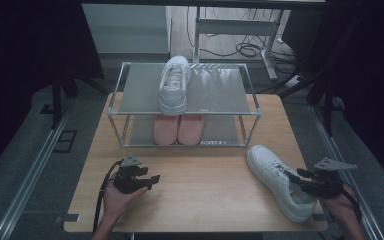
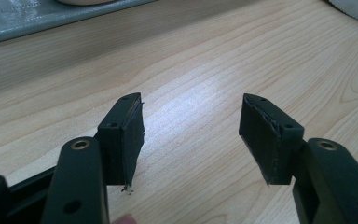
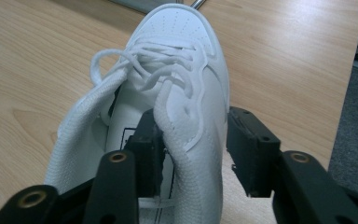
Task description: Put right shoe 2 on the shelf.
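The right gripper point(image 3: 193, 154) has its fingers point(image 3: 251, 149) partly apart and set astride one side wall of a white shoe point(image 3: 182, 60). One finger sits inside the shoe's opening, against the inner lining beside the tongue; the other stands outside the same wall. The inner pad looks to be touching the fabric, while a narrow strip of the wall shows between it and the outer pad, so the pictures do not settle whether the wall is truly pinched. Just past the fingers lie the loose white laces, and beyond them the rounded toe, which points away across the worktop point(image 3: 28, 56). In the high view the shoe point(image 1: 275, 180) lies on the worktop's near right part, its heel at the right gripper point(image 1: 307, 182) and its toe aimed toward the rack.

The left gripper point(image 2: 191, 135) has its fingers point(image 2: 123, 135) wide apart, with nothing between them. They hover low over bare wood. In the high view this gripper point(image 1: 145, 179) rests in the person's left hand point(image 1: 122, 197) on the near left of the worktop, well apart from the shoe.

Farther off stands a metal shoe rack point(image 1: 125, 105). A pair of pink shoes point(image 1: 179, 129) sits on its lower shelf, and a second white shoe point(image 1: 174, 85) on its top shelf.
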`<state>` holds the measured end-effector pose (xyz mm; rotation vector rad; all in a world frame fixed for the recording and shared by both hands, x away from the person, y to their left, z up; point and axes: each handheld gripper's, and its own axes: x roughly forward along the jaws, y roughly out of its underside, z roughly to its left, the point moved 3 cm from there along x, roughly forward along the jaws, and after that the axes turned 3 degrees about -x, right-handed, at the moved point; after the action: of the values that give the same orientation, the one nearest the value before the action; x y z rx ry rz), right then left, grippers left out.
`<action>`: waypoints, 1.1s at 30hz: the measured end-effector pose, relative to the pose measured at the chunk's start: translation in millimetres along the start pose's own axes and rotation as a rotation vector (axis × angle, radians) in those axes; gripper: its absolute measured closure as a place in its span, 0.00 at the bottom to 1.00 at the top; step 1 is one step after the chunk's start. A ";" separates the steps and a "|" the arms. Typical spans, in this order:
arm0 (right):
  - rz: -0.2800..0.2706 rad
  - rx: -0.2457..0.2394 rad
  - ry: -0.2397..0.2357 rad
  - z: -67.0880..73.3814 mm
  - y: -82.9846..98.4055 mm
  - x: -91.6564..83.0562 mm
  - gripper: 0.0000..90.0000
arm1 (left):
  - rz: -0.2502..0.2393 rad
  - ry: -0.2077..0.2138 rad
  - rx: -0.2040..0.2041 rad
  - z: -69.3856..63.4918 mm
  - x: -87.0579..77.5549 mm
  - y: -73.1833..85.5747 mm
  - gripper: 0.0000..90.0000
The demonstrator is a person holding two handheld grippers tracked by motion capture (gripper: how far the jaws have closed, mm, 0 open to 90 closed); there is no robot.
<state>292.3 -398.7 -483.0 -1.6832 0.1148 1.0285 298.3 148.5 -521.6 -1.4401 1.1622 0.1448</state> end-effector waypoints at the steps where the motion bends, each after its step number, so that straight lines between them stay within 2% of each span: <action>1: 0.000 0.004 0.000 -0.1 0.6 0.5 0.67 | 0.001 0.000 0.003 0.1 0.3 0.0 0.44; 6: 0.010 0.020 0.025 0.1 2.5 1.3 0.71 | 0.001 0.002 0.005 -0.5 0.3 0.0 0.44; 11: 0.042 0.013 0.057 1.8 2.2 5.0 0.73 | 0.000 0.000 0.001 -0.5 0.0 0.1 0.44; 19: 0.066 0.019 0.103 4.0 0.0 6.6 0.87 | -0.001 -0.001 0.000 -0.1 -0.3 0.0 0.44; 33: -0.034 0.104 0.074 3.3 2.2 3.8 0.90 | 0.000 -0.006 -0.004 1.7 -0.2 0.4 0.44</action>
<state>291.5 -395.2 -487.2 -1.6234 0.1849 0.9198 298.8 150.1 -522.1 -1.4428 1.1577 0.1513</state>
